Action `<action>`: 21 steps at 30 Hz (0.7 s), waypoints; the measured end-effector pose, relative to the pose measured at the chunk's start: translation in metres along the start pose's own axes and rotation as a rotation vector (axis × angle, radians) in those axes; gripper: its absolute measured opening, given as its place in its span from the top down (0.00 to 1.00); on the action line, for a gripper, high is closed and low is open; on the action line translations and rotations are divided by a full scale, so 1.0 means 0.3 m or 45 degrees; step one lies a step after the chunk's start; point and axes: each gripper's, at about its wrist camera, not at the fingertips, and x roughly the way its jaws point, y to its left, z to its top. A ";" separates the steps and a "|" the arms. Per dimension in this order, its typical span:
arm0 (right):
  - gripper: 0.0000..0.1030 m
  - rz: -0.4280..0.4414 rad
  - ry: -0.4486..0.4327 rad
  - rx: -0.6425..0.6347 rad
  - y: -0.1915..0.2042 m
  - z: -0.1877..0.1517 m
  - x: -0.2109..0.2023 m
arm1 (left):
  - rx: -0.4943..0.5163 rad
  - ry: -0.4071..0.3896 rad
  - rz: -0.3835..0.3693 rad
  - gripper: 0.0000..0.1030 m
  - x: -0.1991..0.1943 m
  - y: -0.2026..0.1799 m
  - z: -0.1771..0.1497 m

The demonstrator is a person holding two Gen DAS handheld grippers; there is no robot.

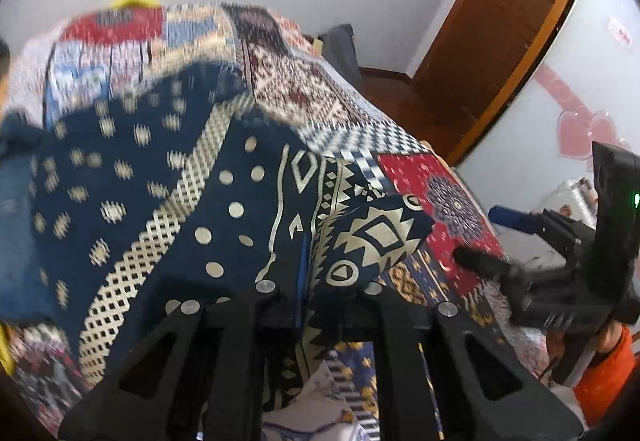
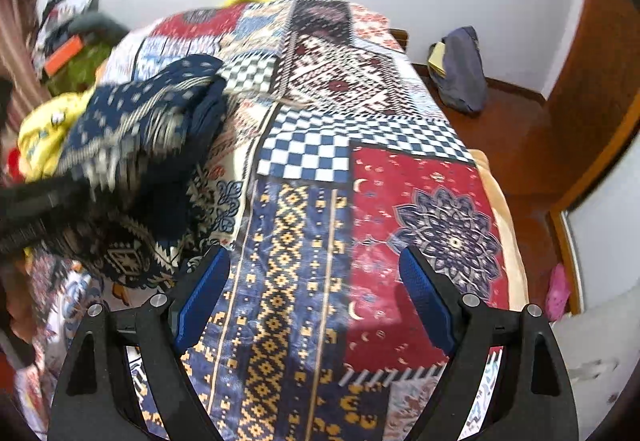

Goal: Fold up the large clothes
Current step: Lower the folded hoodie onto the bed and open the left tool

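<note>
- Gripping a fold of the navy patterned garment, the left tongs are clamped together on the cloth, which drapes over them and spreads up and left across the bed.
- Right tongs stand wide apart, nothing between the blue pads; below them lies bare patchwork bedspread.
- From the right wrist view, the garment sits bunched at the left side of the bed, blurred, over a yellow cloth.
- Right tongs also show at the right edge of the left view, beside the red mandala patch.
- Grey bag rests on the wooden floor by the wall.
</note>
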 end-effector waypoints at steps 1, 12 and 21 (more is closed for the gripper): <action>0.18 0.000 -0.008 0.012 -0.007 0.004 -0.006 | -0.008 0.012 -0.024 0.91 -0.001 0.006 -0.011; 0.18 0.058 -0.070 0.030 0.023 0.027 -0.076 | 0.146 0.041 0.018 0.91 -0.064 -0.070 -0.111; 0.18 0.112 -0.127 -0.078 0.151 0.077 -0.113 | 0.245 -0.007 0.131 0.55 -0.192 -0.090 -0.155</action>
